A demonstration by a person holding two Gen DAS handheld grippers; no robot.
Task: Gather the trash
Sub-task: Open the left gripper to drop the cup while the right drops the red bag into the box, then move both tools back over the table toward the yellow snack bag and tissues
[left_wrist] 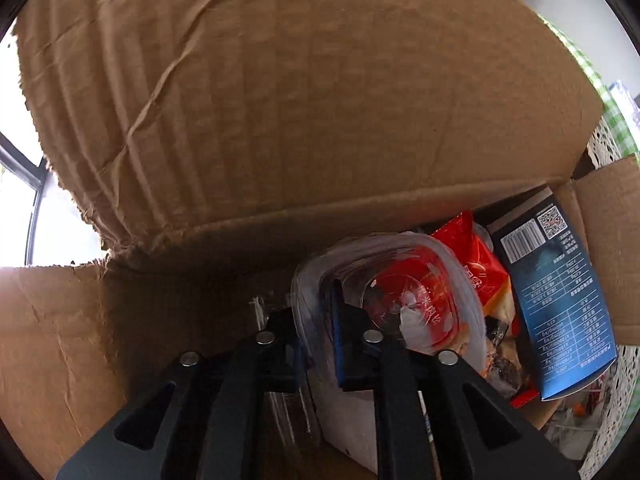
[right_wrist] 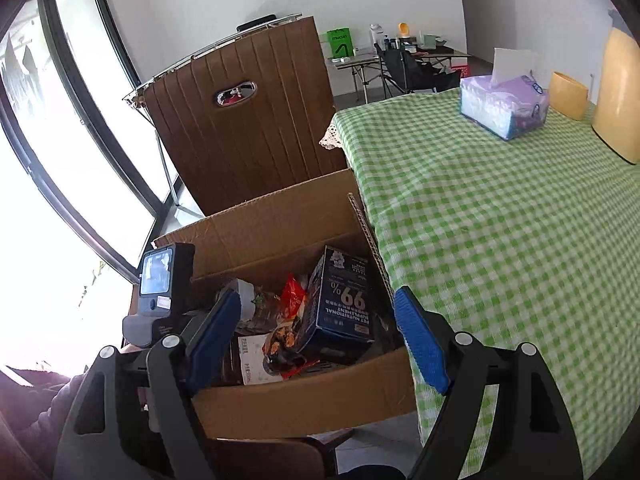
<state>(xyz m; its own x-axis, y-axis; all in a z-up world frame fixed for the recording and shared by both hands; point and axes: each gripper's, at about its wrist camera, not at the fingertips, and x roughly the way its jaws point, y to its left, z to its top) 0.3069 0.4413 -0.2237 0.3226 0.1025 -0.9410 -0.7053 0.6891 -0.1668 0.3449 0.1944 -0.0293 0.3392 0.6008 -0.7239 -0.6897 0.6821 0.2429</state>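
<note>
My left gripper point(left_wrist: 318, 322) is inside the cardboard box point(left_wrist: 280, 100) and shut on the rim of a clear plastic food container point(left_wrist: 404, 300) with red print. Beside it lie a red snack bag point(left_wrist: 476, 264) and a dark blue carton point(left_wrist: 556, 292). In the right wrist view my right gripper point(right_wrist: 320, 332) is open and empty above the near wall of the same box point(right_wrist: 304, 396), which holds the blue carton point(right_wrist: 344, 300), the red bag point(right_wrist: 294, 294) and other wrappers. The left gripper's body point(right_wrist: 160, 280) shows at the box's left side.
The box stands next to a table with a green checked cloth point(right_wrist: 500, 220). On the table are a purple tissue pack point(right_wrist: 504, 100) and yellow containers point(right_wrist: 618, 92). A brown chair back point(right_wrist: 244, 120) stands behind the box. A window point(right_wrist: 60, 140) is at left.
</note>
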